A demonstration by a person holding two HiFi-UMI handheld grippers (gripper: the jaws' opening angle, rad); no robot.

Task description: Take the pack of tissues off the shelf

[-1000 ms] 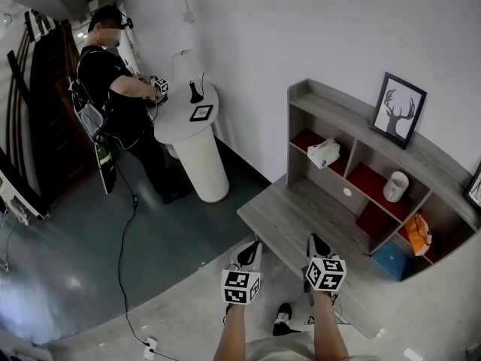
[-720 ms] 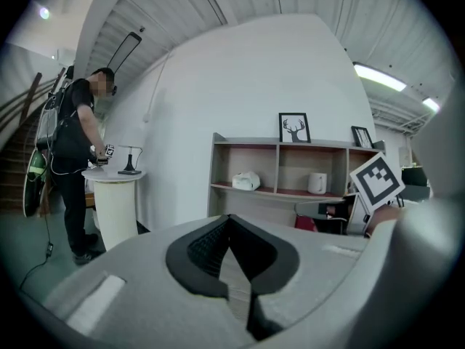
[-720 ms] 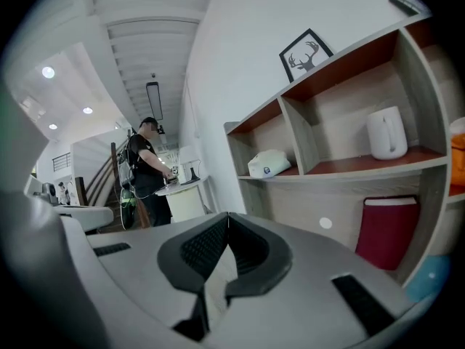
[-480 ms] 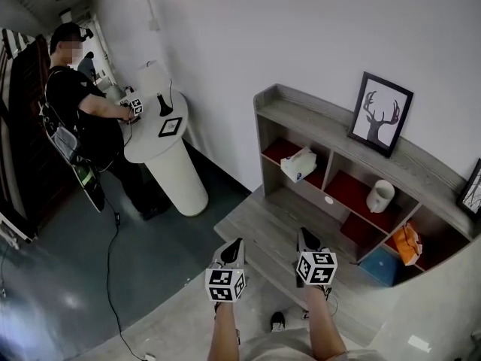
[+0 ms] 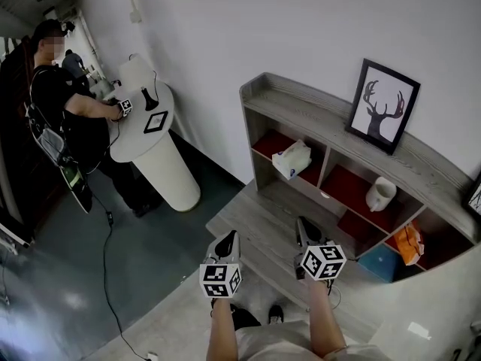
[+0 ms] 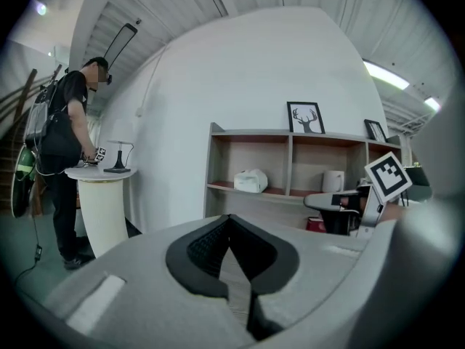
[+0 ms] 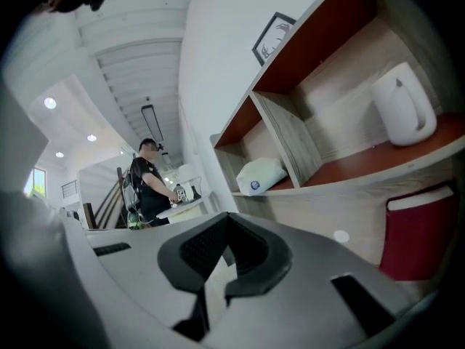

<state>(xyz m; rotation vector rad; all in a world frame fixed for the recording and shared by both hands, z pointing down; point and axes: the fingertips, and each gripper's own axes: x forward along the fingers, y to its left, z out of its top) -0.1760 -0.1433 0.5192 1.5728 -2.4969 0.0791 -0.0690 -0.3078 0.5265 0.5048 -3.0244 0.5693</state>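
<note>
Our left gripper (image 5: 228,241) and right gripper (image 5: 304,228), jaws together and empty, hover before the grey wood-grain shelf (image 5: 331,107). The soft white pack of tissues (image 5: 291,159) lies on red lining, with a white mug (image 5: 381,193) in the next compartment.

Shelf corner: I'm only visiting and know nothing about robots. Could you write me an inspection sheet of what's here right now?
Surface: grey wood ledge in front of the shelf.
Job's things: tissue pack lies in the shelf's upper left compartment, untouched.
Clutter: white mug, orange packet and blue box in other compartments; deer picture on top.
Claws: left claw and right claw are both shut, empty and short of the shelf.
Cables: black cable runs across the floor.
Surroundings: white wall; a person stands at a round white stand.
</note>
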